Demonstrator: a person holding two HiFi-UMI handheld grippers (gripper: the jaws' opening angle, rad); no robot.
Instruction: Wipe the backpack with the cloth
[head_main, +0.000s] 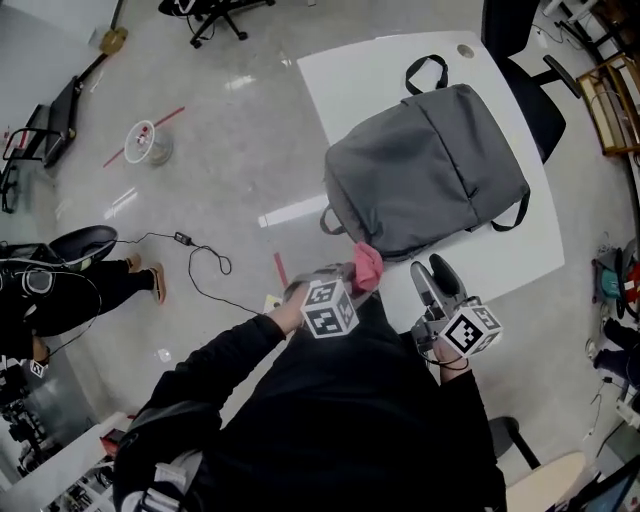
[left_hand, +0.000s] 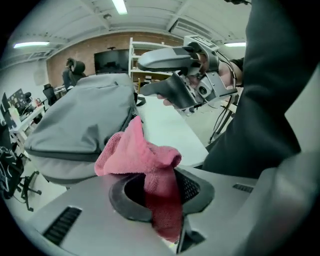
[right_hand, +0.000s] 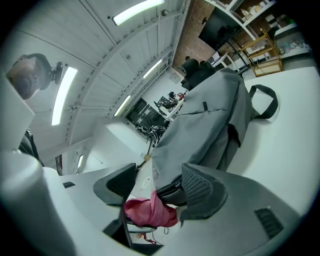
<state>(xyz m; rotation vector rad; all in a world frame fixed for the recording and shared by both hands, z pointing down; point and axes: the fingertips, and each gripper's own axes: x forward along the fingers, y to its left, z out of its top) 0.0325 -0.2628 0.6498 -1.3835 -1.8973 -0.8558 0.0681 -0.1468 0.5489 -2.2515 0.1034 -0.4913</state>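
The pink cloth (left_hand: 142, 157) is clenched in the jaws of your left gripper (left_hand: 161, 194), most of it bunched loose beyond their tips. The grey backpack (head_main: 425, 170) lies on the counter (head_main: 365, 75) just ahead of them. Wipe hard and the cloth could drag free. Your right gripper (right_hand: 160, 191) stands released and empty, so nothing steadies the backpack and it may slide.

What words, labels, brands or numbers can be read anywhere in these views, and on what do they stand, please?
No readable text anywhere.
The marker cubes: only black-and-white square patterns, no letters.
The backpack: its small tab is too small to read.
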